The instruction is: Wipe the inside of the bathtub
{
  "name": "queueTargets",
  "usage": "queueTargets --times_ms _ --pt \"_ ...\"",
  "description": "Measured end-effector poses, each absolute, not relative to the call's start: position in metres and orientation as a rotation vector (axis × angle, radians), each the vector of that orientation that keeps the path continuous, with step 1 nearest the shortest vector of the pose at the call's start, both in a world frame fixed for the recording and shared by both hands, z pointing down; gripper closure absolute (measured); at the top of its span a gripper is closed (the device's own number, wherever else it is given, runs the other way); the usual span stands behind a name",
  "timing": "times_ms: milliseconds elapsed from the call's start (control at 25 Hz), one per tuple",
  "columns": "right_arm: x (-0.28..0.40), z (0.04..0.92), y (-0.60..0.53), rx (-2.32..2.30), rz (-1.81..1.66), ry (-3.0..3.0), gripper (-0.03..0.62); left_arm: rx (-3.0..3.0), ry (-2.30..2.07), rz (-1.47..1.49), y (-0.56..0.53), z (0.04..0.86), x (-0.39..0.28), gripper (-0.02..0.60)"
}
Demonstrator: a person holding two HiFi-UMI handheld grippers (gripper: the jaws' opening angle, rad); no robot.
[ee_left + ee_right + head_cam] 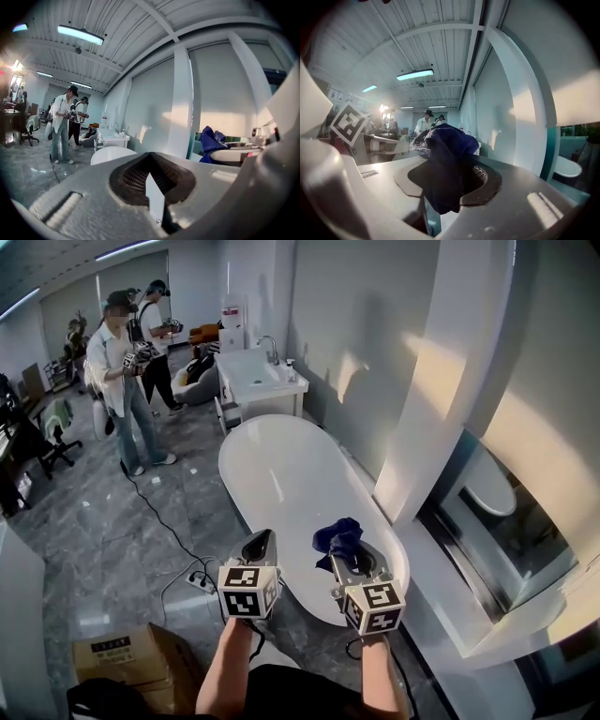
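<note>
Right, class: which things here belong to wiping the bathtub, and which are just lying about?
Job: white bathtub, blue cloth, right gripper clamping it.
Lying about: cardboard box, power strip on the floor, washbasin cabinet, office chair.

Floor [141, 521] was grey marble-look tile, white walls [375, 352] caught patches of sunlight. White vanity [258, 376] stood by the wall, two people [127, 381] left of it, cardboard box [122, 657] on the near floor. Ceiling strip lights [79, 35] were on.
</note>
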State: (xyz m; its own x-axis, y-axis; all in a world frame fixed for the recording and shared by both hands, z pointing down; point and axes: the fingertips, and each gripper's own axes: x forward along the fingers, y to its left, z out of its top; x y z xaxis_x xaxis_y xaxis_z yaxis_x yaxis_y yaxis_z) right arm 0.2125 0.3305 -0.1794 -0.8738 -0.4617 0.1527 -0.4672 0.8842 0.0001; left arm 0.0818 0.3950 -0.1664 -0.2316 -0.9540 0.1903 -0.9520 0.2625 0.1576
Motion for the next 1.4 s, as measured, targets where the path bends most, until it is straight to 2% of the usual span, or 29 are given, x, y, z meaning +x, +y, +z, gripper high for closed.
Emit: queueTargets --times_ms 120,320,640,880,1240,1400 --pt "0.202 -0.170 0.296 0.770 0.120 -2.876 0.439 1.803 -2.244 -0.011 0.362 -0.158 0.068 0.577" --pt "0.142 -0.159 0.265 0.733 0.176 -2.882 0.437 1.816 -2.208 0.002 0.316 -0.152 0.020 0.577" --pt "0.040 -0.136 0.195 0.750 0.361 -2.838 0.437 1.783 -2.207 0.050 0.254 -0.157 -0.093 0.577" --pt "-0.020 -0.113 0.145 0.825 0.426 -2.787 0.437 1.771 -2.144 0.104 0.209 -0.130 -0.168 0.577" --pt "-0.051 -0.075 0.080 0.965 0.483 -2.628 0.437 1.812 -1.939 0.169 0.142 -0.073 -0.201 0.577" --pt "-0.044 -0.051 0.072 1.021 0.555 -2.553 0.437 1.801 -1.853 0.240 0.131 -0.040 -0.198 0.577"
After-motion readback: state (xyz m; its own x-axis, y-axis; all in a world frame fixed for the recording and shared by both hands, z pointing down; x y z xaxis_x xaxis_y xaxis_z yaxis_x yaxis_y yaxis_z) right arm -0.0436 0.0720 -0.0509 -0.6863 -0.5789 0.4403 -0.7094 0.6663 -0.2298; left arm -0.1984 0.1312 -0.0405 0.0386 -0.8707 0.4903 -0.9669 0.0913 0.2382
